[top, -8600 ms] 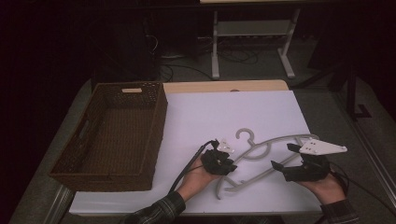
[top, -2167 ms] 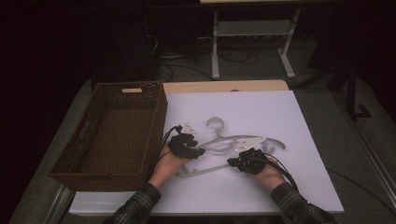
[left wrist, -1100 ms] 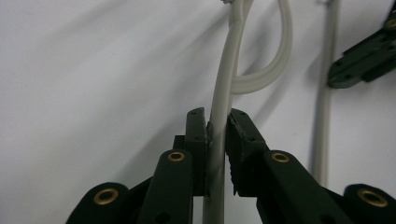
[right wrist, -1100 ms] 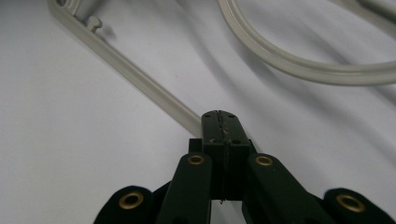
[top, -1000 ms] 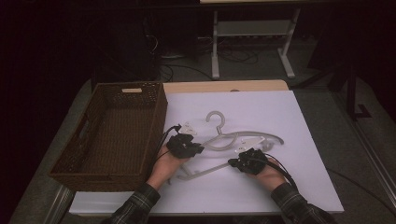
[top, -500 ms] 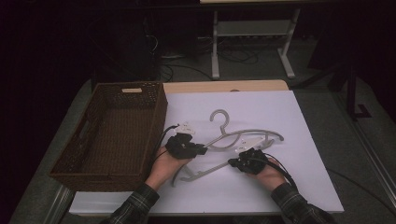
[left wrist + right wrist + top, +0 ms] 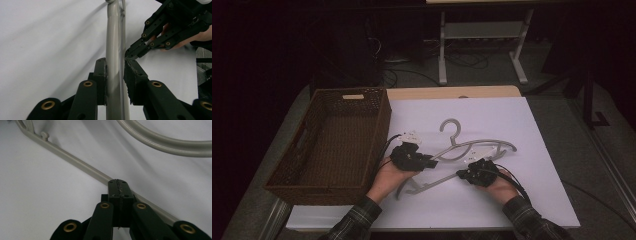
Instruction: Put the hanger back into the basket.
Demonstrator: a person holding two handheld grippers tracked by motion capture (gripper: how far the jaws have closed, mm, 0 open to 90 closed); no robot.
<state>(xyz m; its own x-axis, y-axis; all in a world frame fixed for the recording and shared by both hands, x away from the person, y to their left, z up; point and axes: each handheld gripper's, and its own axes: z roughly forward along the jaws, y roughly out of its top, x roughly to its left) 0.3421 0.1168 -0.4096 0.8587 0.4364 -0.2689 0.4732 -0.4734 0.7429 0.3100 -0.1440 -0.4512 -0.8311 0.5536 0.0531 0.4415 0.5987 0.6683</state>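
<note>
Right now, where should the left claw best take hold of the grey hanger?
On the hanger's curved shoulder arm, from the basket side. It is a slim rounded bar that fits between the left claw pads, and it keeps clear of the right claw on the thin lower bar.

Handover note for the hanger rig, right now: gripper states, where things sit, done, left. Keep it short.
Left gripper: jaws have just been opening; the hanger arm lies between them, with a gap at one pad, so the grip looks let go.
Right gripper: shut on the hanger's thin lower bar.
Hanger: grey, on the white table cover, hook pointing away from the person, just right of the wicker basket.
Done: hanger brought close beside the basket.
Left: probably getting it into the basket; it is not in there yet. Re-grip with the left gripper before lifting.
</note>
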